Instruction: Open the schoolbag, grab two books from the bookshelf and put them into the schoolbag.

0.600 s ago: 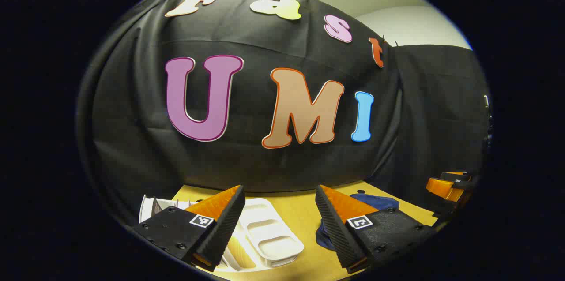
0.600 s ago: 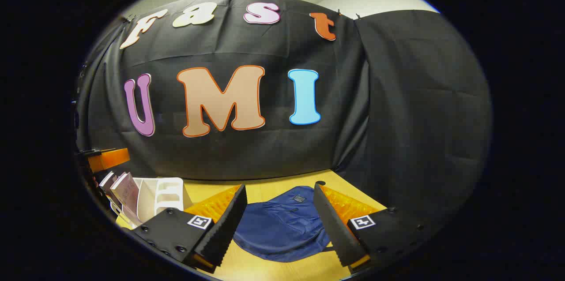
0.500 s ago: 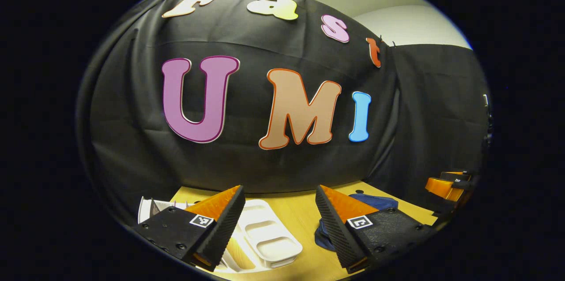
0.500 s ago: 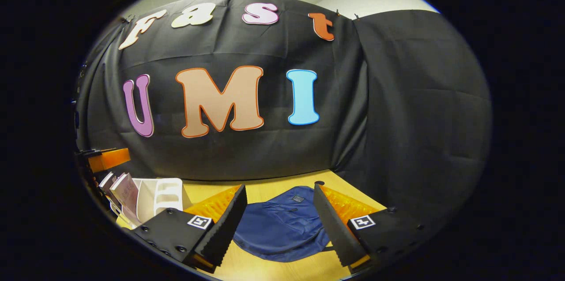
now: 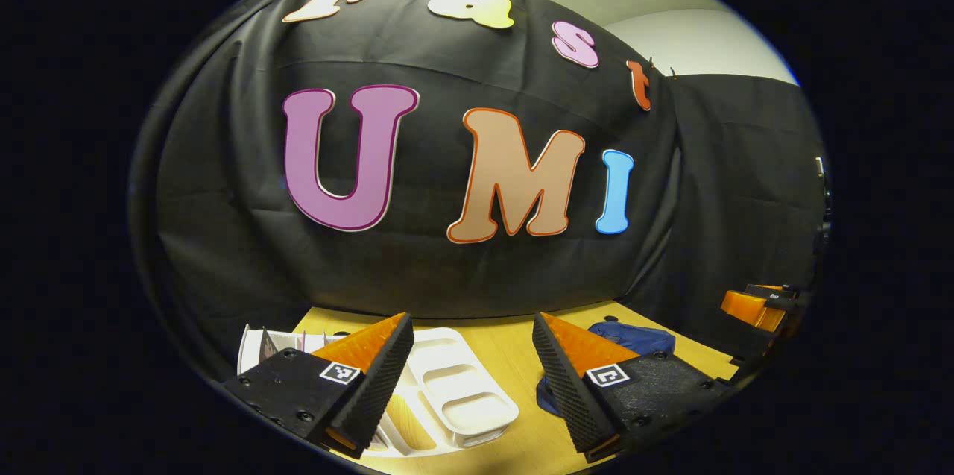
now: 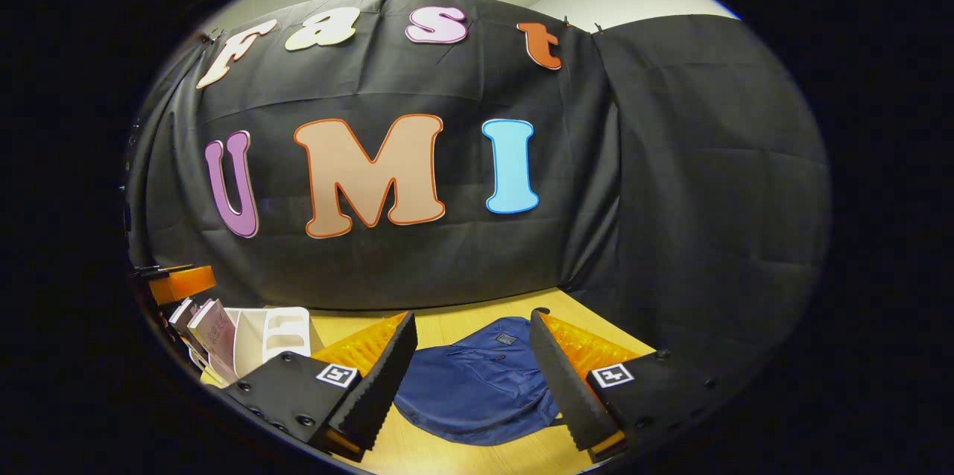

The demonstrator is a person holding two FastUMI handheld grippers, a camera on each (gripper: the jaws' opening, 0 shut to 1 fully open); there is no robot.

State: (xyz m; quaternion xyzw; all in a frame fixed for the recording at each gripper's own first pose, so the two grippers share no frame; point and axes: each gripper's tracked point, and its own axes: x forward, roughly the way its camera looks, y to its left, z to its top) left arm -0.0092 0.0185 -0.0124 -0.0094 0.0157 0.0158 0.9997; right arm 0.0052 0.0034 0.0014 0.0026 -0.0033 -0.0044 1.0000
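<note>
With both the left tongs (image 5: 473, 356) and the right tongs (image 6: 473, 356) held wide apart and empty, the opening step is judged not yet begun, and the flat dark blue fabric schoolbag (image 6: 477, 385) on the yellow wooden bench (image 6: 462, 326) must be reached next.

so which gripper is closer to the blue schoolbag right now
Right. The right gripper hangs open straight before the schoolbag; the left gripper faces the white bookshelf, the bag off beside it.

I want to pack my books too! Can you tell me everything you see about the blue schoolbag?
The schoolbag is dark blue, soft cloth, slumped flat on the yellow wooden table. It looks closed, with creases and a small patch near its top. It lies ahead of the right gripper, whose jaws stand open; nothing grips it.
</note>
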